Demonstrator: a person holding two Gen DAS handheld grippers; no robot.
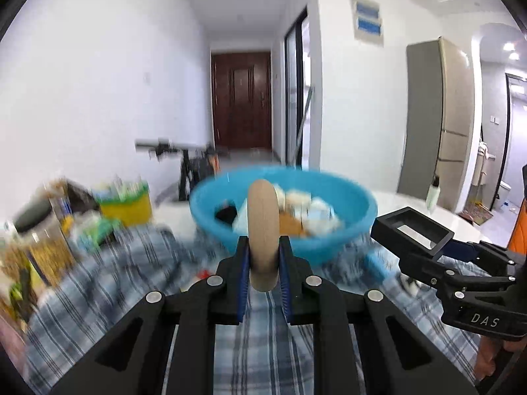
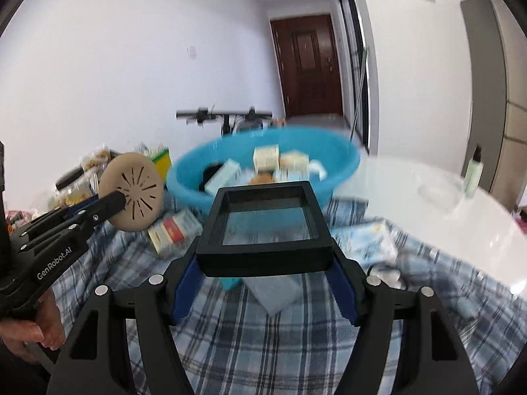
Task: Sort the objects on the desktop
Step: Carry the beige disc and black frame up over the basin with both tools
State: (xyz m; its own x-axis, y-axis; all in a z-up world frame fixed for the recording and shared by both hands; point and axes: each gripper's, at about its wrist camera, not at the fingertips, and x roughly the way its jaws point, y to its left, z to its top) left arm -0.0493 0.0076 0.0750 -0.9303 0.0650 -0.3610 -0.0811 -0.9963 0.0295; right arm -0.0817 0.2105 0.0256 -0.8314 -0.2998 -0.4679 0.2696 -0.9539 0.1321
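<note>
The left gripper (image 1: 263, 256) is clamped on a tan disc (image 1: 263, 227), held edge-on at the centre of the left view; in the right view the same disc (image 2: 131, 196) shows its slotted face at middle left. The right gripper (image 2: 263, 263) is closed on a black frame (image 2: 265, 227) with a clear pane, held flat at the centre of its view and seen at right in the left view (image 1: 413, 230). Both are lifted above the plaid cloth (image 2: 250, 332), short of the blue basin (image 2: 263, 164) that sits just beyond them at frame centre. The basin already holds several small boxes (image 2: 266, 158) and a dark item, so the sorting looks well under way. Still out on the cloth are a red-and-white box (image 2: 173, 230) left of centre, a pale flat pack (image 2: 275, 294) below the frame, and small things at lower right. Blurred jars and packets fill the left edge. These two pieces look next for the basin.
</note>
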